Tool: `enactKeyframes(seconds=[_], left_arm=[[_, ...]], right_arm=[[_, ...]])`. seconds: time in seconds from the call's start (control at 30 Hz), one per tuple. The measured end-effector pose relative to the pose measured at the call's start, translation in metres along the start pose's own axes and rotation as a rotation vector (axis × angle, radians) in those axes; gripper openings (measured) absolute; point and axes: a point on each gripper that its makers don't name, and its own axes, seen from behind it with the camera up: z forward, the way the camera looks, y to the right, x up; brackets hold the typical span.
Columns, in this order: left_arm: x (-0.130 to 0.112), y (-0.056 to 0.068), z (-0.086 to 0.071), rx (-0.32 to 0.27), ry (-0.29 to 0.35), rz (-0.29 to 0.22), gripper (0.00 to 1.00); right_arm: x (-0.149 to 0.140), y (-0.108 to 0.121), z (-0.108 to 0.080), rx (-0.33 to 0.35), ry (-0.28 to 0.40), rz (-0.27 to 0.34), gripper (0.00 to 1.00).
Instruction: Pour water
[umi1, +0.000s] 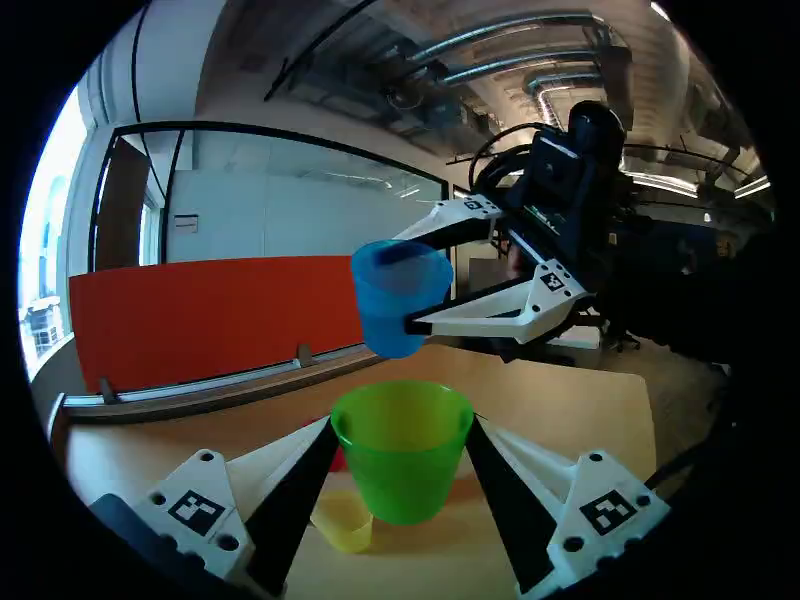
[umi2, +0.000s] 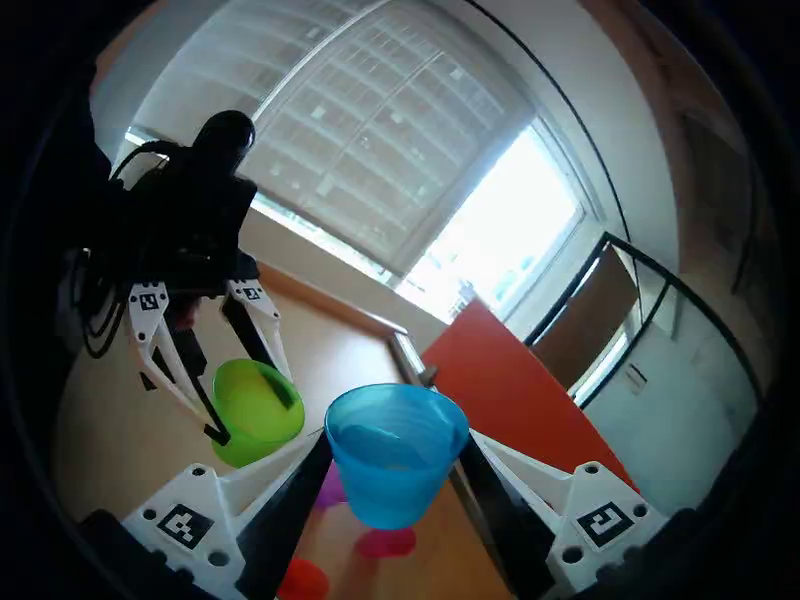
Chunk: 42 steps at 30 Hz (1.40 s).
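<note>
My left gripper (umi1: 403, 430) is shut on a green cup (umi1: 403, 465), held upright above the wooden table (umi1: 570, 400). Higher up and just beyond it hangs a blue cup (umi1: 398, 300), gripped at its sides by my right gripper (umi1: 402, 285) and close to upright. In the right gripper view the blue cup (umi2: 395, 460) sits between the right gripper's (umi2: 397, 445) fingers, its mouth towards the camera. To its left the left gripper (umi2: 255, 415) holds the green cup (umi2: 255, 410), slightly lower. I cannot tell whether either cup holds water.
A small yellow cup (umi1: 342, 520) stands on the table under the green one. Magenta (umi2: 385, 542), purple (umi2: 330, 487) and red (umi2: 300, 580) cups sit on the table (umi2: 120, 440) below. A red partition (umi1: 200, 310) runs along the table's far edge.
</note>
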Motion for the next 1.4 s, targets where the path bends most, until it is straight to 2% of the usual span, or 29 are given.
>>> enactKeyframes(seconds=[1.0,1.4], left_arm=[[-0.002,-0.003,0.002,-0.002,0.001,-0.001,0.88],[0.000,0.000,0.002,-0.005,0.005,-0.001,0.87]], right_arm=[[0.013,-0.001,0.011,0.018,-0.018,-0.162,0.91],[0.020,0.000,0.014,0.010,-0.015,-0.209,0.91]])
